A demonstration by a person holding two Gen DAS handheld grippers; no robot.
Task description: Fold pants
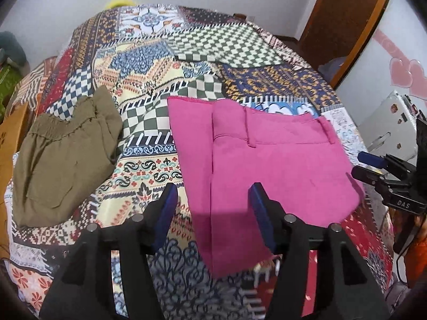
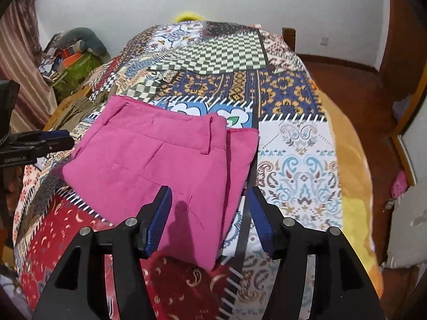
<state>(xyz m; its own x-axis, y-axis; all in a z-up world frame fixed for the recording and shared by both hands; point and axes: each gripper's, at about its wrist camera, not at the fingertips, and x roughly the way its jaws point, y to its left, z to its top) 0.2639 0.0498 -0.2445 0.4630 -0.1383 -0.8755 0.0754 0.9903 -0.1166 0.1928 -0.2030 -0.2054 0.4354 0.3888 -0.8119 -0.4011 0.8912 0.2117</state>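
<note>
Pink pants (image 1: 267,160) lie folded flat on the patterned bedspread (image 1: 149,88), waistband toward the far side. My left gripper (image 1: 213,194) hovers open over their near left edge, and its blue pads touch no cloth. In the right wrist view the same pink pants (image 2: 160,160) lie under my right gripper (image 2: 210,200), which is open above their near right corner with nothing pinched. The right gripper (image 1: 373,168) also shows at the right edge of the left wrist view. The left gripper (image 2: 45,140) shows at the left edge of the right wrist view.
Olive-green pants (image 1: 64,157) lie crumpled on the bed left of the pink ones. Cluttered boxes and cloth (image 2: 69,58) sit beyond the bed's left side. A wooden door (image 1: 344,18) and a white wall stand behind. The orange bed edge (image 2: 352,165) falls off to the right.
</note>
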